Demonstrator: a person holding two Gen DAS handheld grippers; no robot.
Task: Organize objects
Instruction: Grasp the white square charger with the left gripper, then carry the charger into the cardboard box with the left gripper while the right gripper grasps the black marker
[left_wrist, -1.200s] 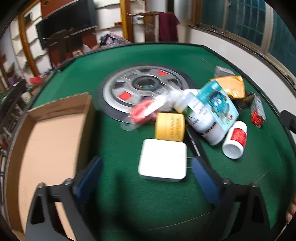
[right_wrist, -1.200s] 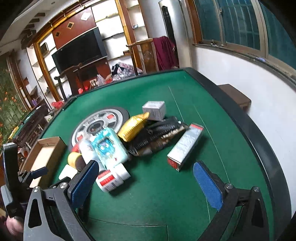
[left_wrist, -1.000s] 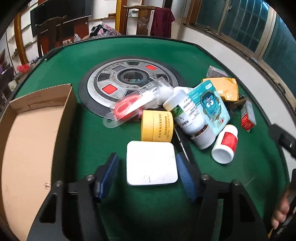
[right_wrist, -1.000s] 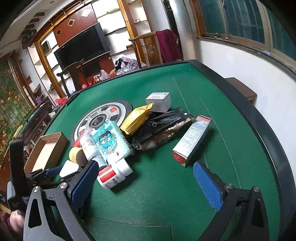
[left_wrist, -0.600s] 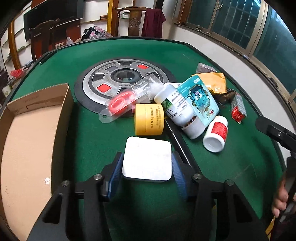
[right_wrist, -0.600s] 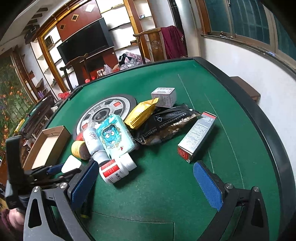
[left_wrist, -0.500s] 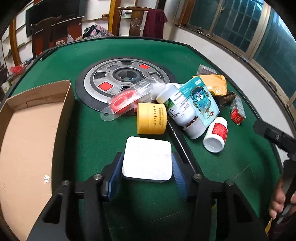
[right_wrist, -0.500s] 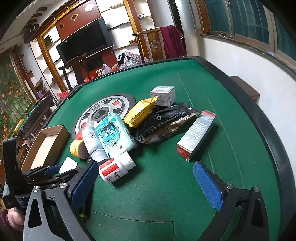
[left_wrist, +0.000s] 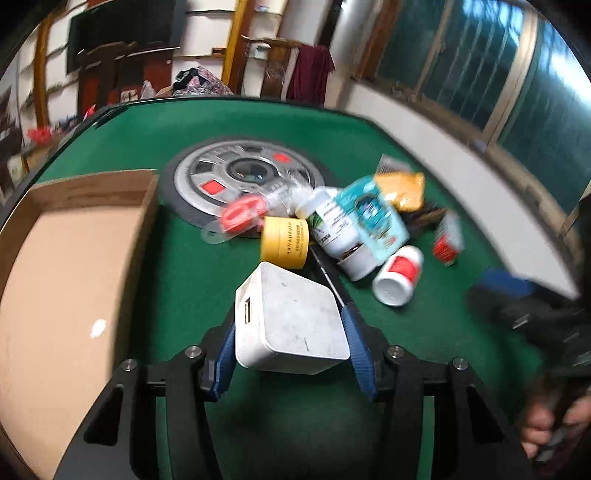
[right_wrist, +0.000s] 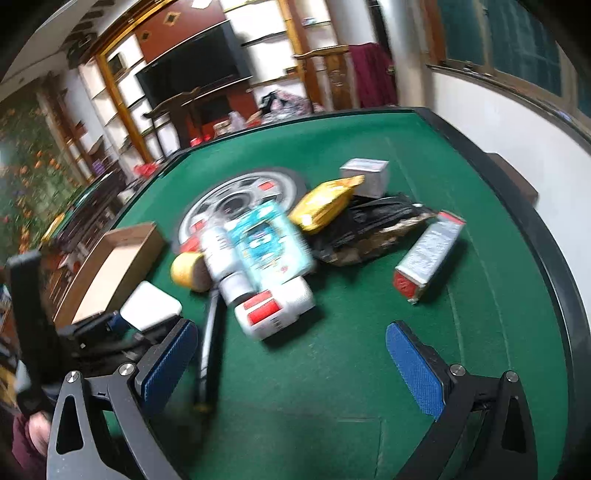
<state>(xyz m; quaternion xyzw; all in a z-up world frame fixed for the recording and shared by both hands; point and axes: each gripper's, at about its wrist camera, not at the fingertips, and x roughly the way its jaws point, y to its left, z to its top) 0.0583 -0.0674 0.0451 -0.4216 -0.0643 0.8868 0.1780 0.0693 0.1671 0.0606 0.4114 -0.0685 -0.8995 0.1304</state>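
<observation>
My left gripper is shut on a flat white square charger, lifted off the green felt table and tilted; the charger also shows in the right wrist view. An empty cardboard box lies to the left. My right gripper is open and empty, just short of a white bottle with a red label. The heap holds a yellow jar, a white bottle, a teal packet and a red and silver carton.
A round grey disc with red squares is set in the table's middle. A black pen lies by the right gripper's left finger. A yellow pouch, a black bag and a small grey box lie behind.
The left gripper closed on the white charger and has lifted and tilted it off the felt. The right gripper has moved closer to the heap, staying open.
</observation>
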